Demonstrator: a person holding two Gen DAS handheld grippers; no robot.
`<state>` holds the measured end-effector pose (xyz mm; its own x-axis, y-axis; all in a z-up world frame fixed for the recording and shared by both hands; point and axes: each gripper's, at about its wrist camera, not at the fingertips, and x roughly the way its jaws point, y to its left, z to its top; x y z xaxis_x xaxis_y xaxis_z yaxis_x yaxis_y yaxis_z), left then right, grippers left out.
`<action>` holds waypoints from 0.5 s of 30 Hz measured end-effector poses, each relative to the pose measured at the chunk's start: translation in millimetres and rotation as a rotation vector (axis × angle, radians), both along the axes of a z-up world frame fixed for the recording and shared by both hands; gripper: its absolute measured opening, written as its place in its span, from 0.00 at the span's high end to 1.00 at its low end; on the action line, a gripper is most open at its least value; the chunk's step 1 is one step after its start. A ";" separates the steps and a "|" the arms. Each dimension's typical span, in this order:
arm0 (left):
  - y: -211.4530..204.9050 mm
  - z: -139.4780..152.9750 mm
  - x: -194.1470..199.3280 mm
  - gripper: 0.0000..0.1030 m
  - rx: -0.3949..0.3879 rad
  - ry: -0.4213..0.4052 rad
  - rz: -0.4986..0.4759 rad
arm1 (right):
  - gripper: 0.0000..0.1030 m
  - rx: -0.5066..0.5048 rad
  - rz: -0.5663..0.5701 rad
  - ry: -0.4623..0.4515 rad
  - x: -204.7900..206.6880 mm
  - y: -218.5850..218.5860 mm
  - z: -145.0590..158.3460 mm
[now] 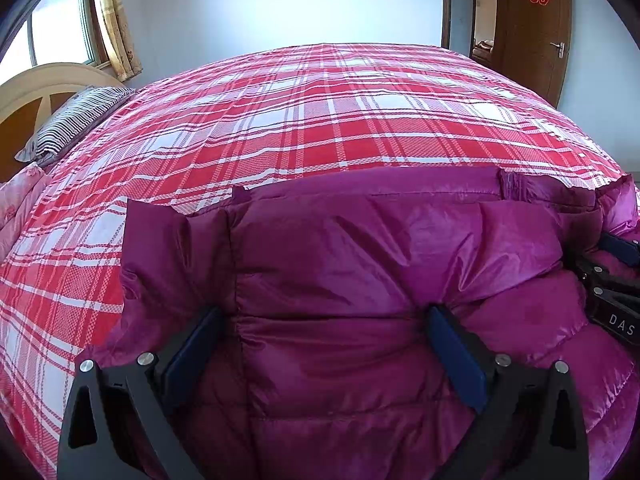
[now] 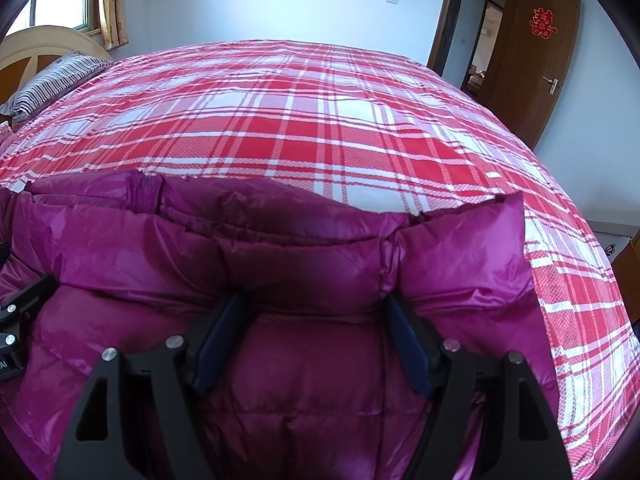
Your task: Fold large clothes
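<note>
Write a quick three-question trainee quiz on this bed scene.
1. True or false: the purple jacket lies on a plaid bedcover.
2. Where is the striped pillow? A) by the headboard B) on top of the jacket C) on the floor
3. What sits between the fingers of both the left tool and the right tool?
Key: 1 true; 2 A; 3 the purple jacket.

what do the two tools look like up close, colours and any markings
Both the left tool and the right tool have black angular frames with triangular cut-outs, round silver bolt heads and dark blue flat pads. White lettering shows on the right tool's body in the left wrist view.
</note>
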<state>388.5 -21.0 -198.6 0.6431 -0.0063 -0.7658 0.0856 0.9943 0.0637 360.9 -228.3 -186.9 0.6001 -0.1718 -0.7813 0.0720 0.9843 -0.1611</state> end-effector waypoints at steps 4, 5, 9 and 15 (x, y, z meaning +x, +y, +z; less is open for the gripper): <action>-1.3 -0.4 -0.7 0.01 0.009 -0.004 0.001 | 0.26 0.000 -0.002 0.001 -0.8 -0.1 2.8; -1.4 -0.4 -0.9 0.01 0.010 -0.005 0.001 | 0.26 0.001 -0.002 -0.002 -2.1 -0.1 4.6; -1.9 -0.4 -0.7 0.01 0.014 -0.005 0.003 | 0.26 0.065 -0.024 -0.029 -20.7 -0.8 27.6; -2.5 0.0 -1.7 0.01 0.017 -0.008 0.004 | 0.18 0.126 0.090 -0.087 -57.9 36.4 40.8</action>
<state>386.8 -23.6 -198.7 0.6494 0.0092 -0.7604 0.0809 0.9934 0.0811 303.0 -191.9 -146.1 0.6749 -0.0183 -0.7376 -0.0094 0.9994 -0.0334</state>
